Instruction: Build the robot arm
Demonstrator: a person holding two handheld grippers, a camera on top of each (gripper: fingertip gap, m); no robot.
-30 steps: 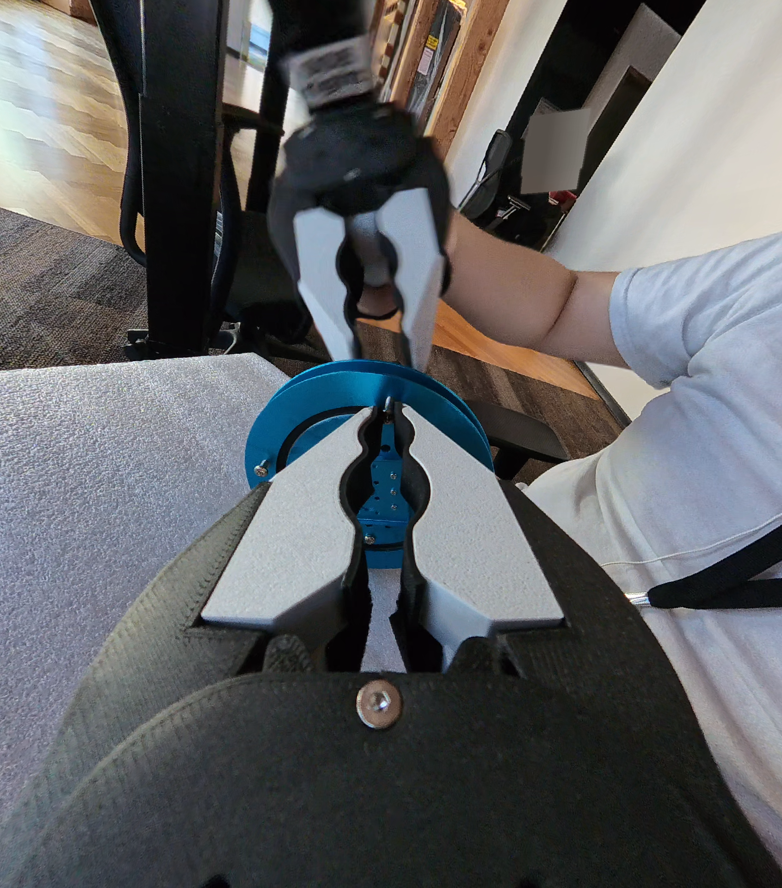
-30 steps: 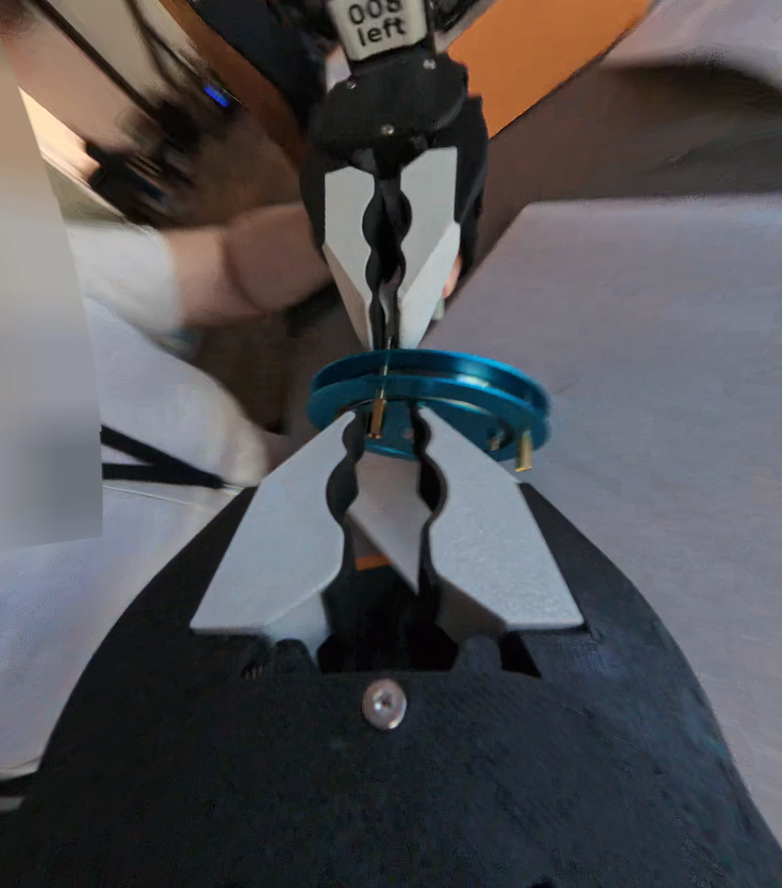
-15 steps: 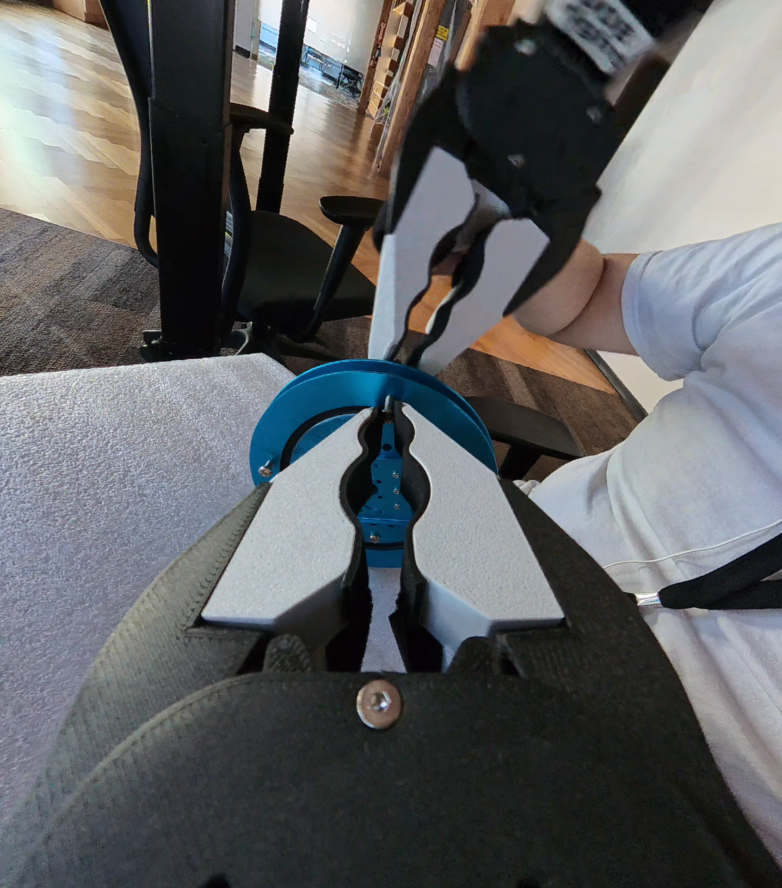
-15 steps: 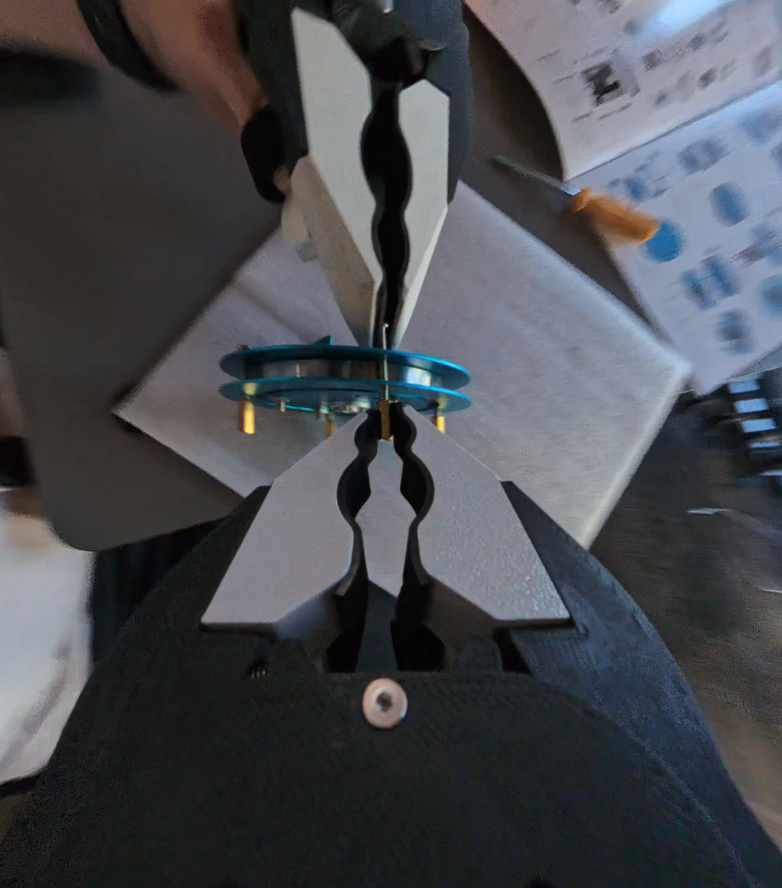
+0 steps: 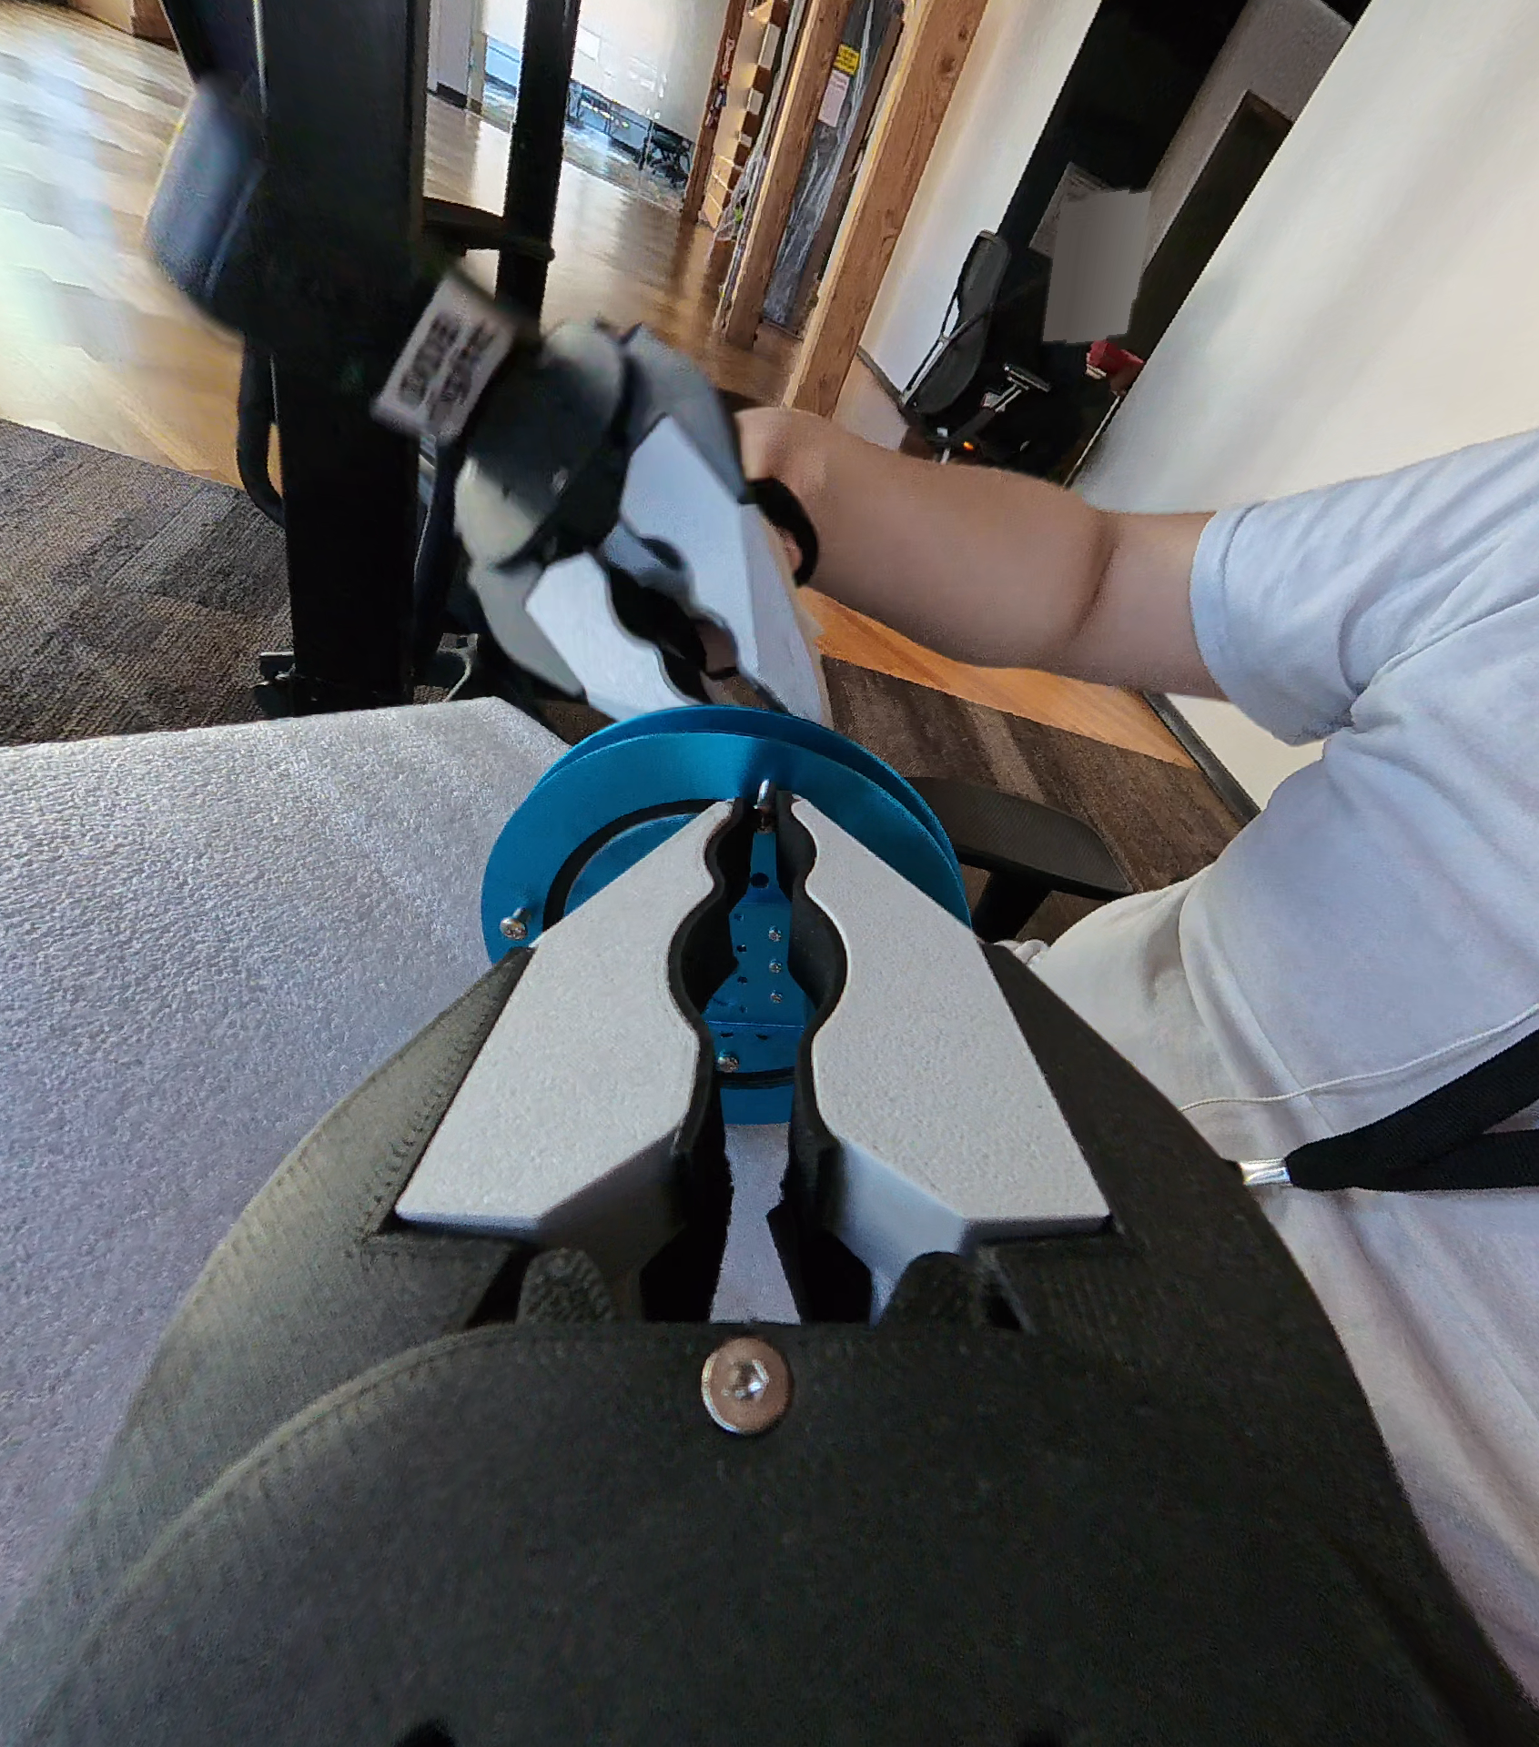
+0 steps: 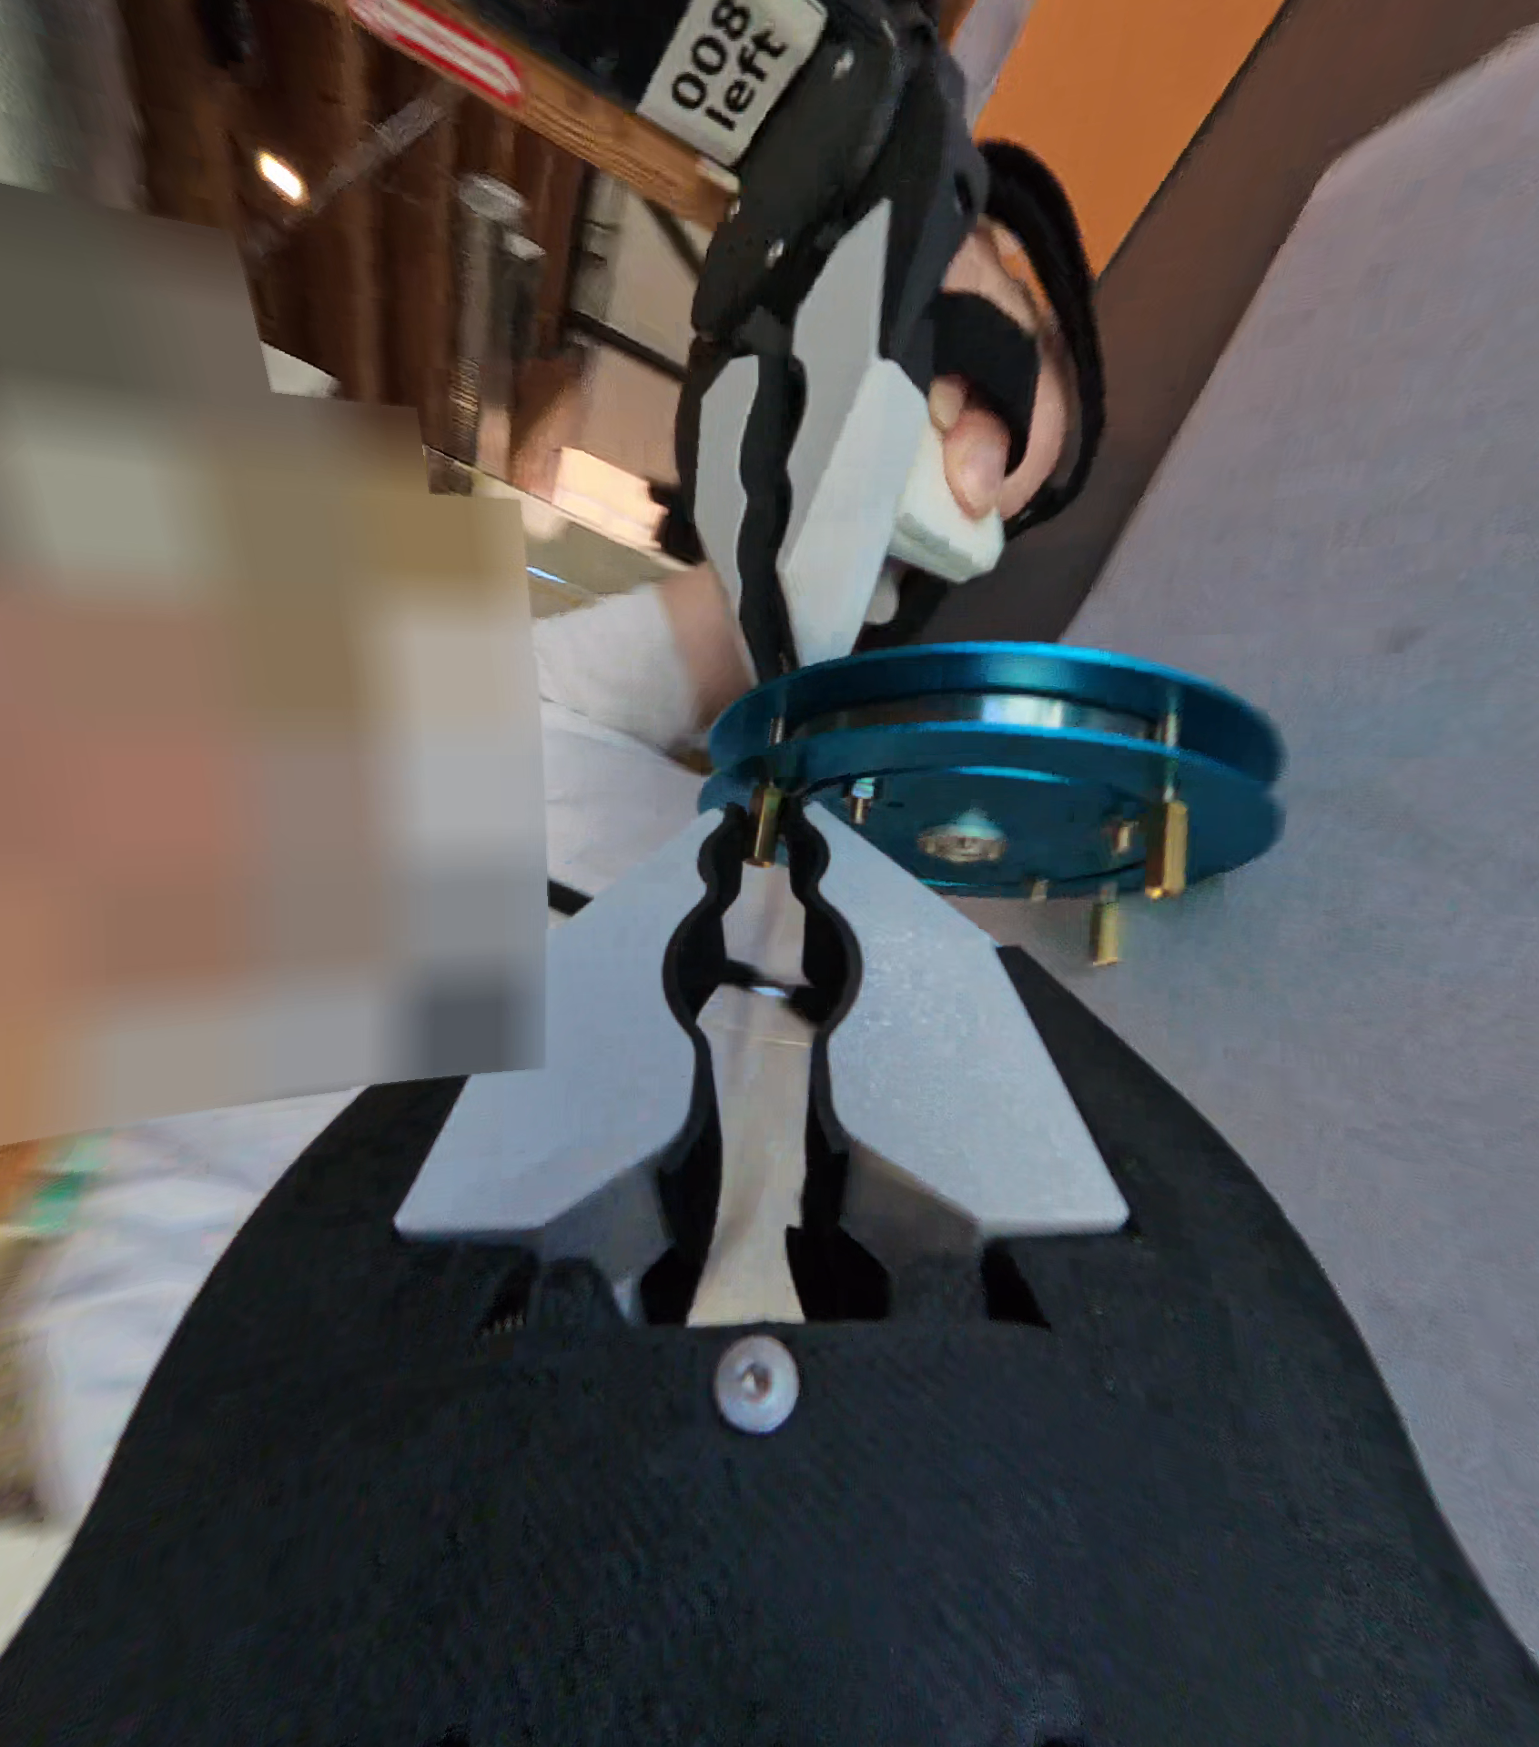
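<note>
Jaws of our left gripper [image 5: 761, 808] stand narrow, pinched on the near rim of the blue double disc [image 5: 652, 766], right where a small screw head sits at its edge. Our right gripper [image 6: 761, 832] has its jaws narrow too, closed about a brass standoff [image 6: 762, 822] under the disc's lower plate, on the side opposite the left gripper. The disc is held in the air between the two, above the edge of the grey foam mat [image 5: 179, 945]; more standoffs [image 6: 1167, 851] hang from its far side. We judge that the thin rim offers little purchase, so the left grip should be firm and level, while the right stays in line with the standoff's axis, lest it slip off.
</note>
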